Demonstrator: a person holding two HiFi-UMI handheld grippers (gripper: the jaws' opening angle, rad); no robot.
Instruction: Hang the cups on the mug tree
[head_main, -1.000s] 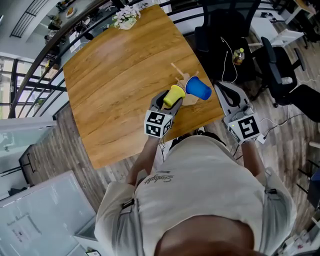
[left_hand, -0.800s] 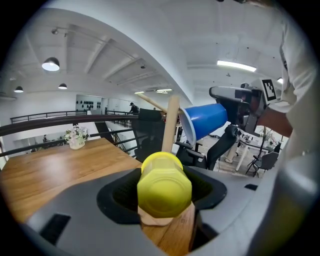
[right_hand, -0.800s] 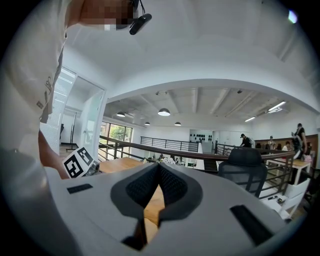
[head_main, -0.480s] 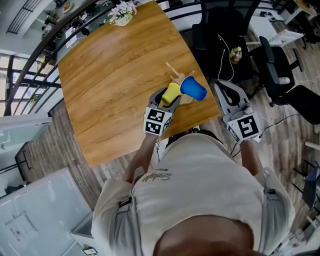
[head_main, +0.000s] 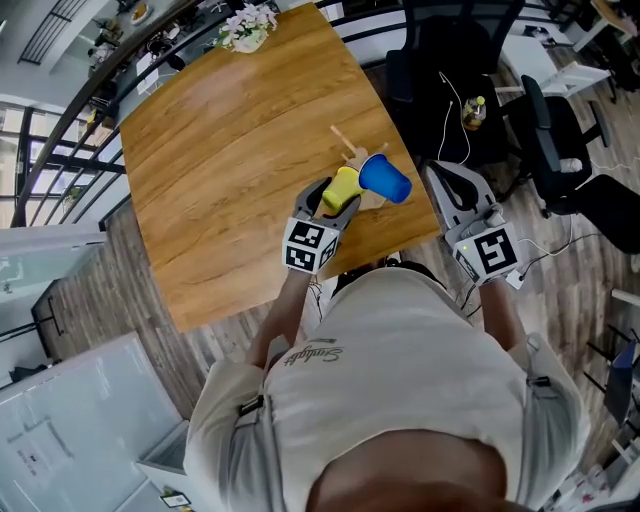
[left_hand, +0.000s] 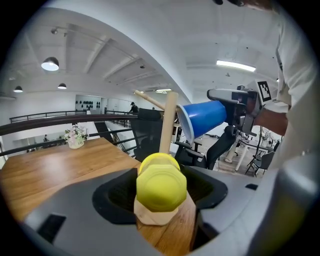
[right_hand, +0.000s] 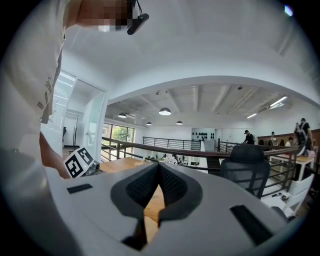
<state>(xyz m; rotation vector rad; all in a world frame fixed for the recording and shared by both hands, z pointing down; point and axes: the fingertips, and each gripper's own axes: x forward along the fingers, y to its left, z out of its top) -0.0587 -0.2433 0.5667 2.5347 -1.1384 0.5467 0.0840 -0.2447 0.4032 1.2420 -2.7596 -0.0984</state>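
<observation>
"Clamping what, that left gripper (head_main: 330, 203)?" asks the desk.

"A yellow cup (head_main: 343, 186), pinched between both pads. It lies on its side with its bottom toward the gripper's own camera, above the wooden table (head_main: 230, 150). It is close in front of the upright post of the mug tree (left_hand: 167, 120). Whether its handle has caught a peg cannot be made out."

"And the blue cup (head_main: 385, 179)?"

"Hanging on the tree, lying near level, at three o'clock from the yellow one and just beside it."

"The right gripper (head_main: 437, 173)?"

"Jaws pressed together on nothing. It is held past the table's edge at three o'clock from the tree, apart from both cups."

"Any change from a second ago?"

"Hardly. Both grippers keep their places, the yellow cup stays by the post in the same grip, and the blue one hangs as it did. Only the head view has slid a little."
</observation>
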